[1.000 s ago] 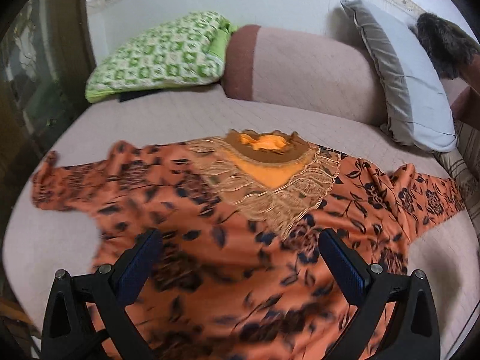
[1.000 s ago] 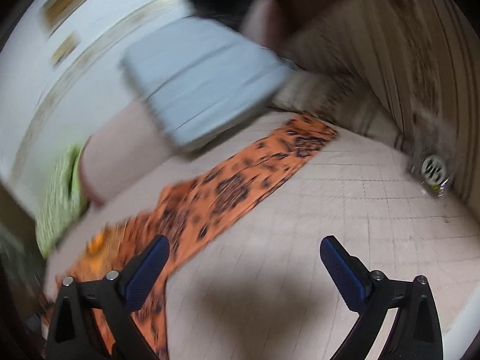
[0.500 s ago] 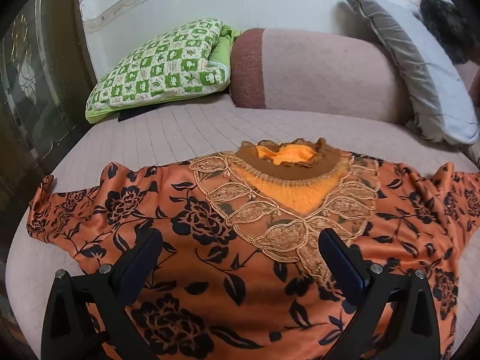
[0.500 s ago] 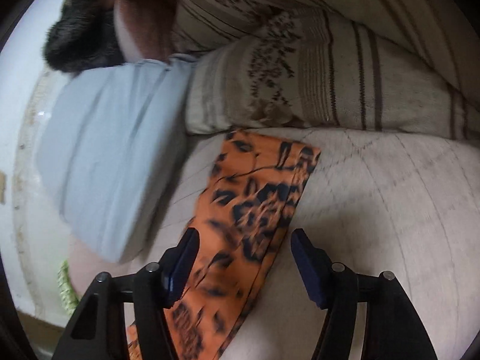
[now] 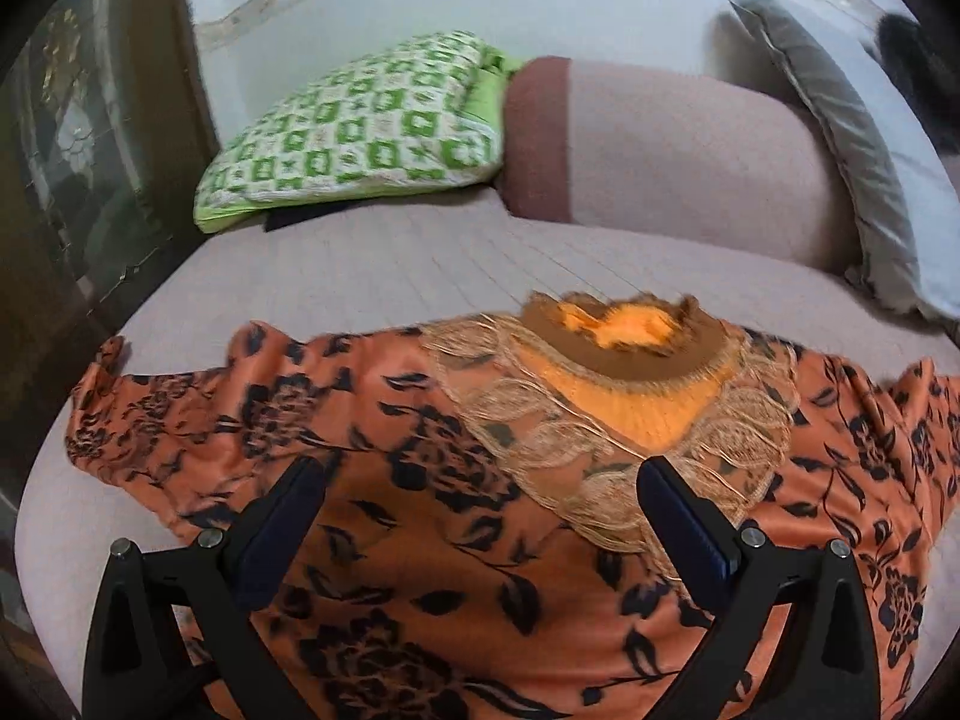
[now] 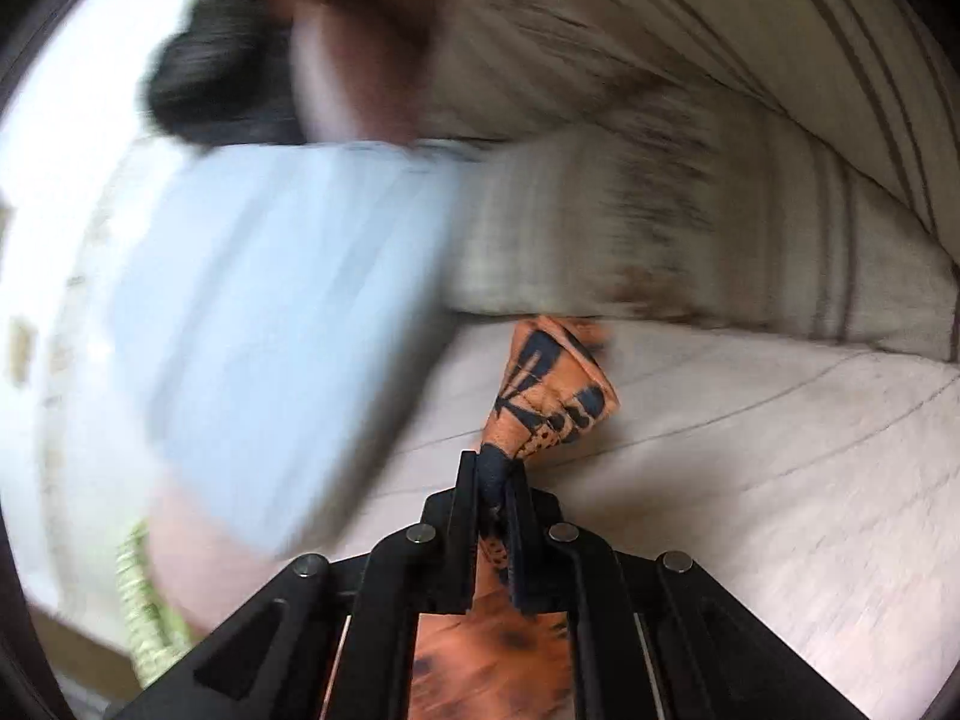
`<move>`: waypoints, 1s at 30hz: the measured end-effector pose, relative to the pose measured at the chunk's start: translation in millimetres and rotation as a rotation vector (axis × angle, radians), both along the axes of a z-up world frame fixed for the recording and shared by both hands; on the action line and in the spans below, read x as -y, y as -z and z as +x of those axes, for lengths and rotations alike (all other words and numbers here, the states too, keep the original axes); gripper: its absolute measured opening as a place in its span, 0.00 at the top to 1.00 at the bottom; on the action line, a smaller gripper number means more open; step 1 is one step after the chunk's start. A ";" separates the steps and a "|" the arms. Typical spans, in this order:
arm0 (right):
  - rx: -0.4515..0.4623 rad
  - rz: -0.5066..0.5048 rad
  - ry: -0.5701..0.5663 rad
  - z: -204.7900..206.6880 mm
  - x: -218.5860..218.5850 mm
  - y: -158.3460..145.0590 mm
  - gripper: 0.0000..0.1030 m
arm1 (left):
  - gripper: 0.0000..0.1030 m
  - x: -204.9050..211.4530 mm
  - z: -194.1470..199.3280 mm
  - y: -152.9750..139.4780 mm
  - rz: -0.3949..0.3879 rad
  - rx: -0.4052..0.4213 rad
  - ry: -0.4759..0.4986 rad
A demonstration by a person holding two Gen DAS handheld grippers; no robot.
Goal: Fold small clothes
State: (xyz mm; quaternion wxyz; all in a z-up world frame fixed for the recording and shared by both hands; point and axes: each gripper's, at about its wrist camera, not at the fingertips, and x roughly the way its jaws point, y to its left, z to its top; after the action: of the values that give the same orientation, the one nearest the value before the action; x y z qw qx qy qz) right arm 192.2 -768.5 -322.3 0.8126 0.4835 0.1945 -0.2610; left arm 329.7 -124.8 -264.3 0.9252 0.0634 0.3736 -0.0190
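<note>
Sleeve end (image 6: 549, 396) of the orange floral blouse (image 5: 456, 540) spread on the pink bed (image 5: 372, 264) sits pinched in your right gripper (image 6: 493, 480), whose jaws have just been closing, while your left gripper (image 5: 480, 516) hovers wide over the blouse's front.

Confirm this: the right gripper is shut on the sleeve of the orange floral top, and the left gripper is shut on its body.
Not quite. The left gripper is open above the orange floral top, gripping nothing, as the left wrist view shows. The right gripper is indeed shut on the sleeve.
</note>
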 end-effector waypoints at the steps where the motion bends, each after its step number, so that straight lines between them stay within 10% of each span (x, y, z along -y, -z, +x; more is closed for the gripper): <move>1: 0.047 -0.005 -0.034 2.2 -14.3 -16.2 0.93 | 0.00 -5.8 -0.5 -3.9 0.000 0.009 -0.012; 10: 0.284 -0.011 -0.447 73.4 -205.2 -120.7 0.93 | 0.00 -85.3 -1.2 -31.1 -0.051 0.056 -0.145; 16: 0.296 0.086 -0.695 146.2 -378.1 -107.9 0.93 | 0.00 -142.9 3.0 -34.9 -0.082 0.054 -0.244; 25: -0.107 0.092 -0.963 238.9 -570.8 0.3 0.86 | 0.00 -194.3 19.3 -26.0 -0.086 0.000 -0.331; 30: -0.221 0.059 -1.097 240.0 -583.8 19.8 0.85 | 0.00 -191.0 21.3 -25.3 -0.098 -0.020 -0.318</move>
State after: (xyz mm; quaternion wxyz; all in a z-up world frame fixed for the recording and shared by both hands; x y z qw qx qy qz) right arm 432.2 -184.7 -342.2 0.7902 0.3039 0.5087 0.1564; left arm 351.1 66.2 -239.0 0.9149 -0.0417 0.3866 0.1087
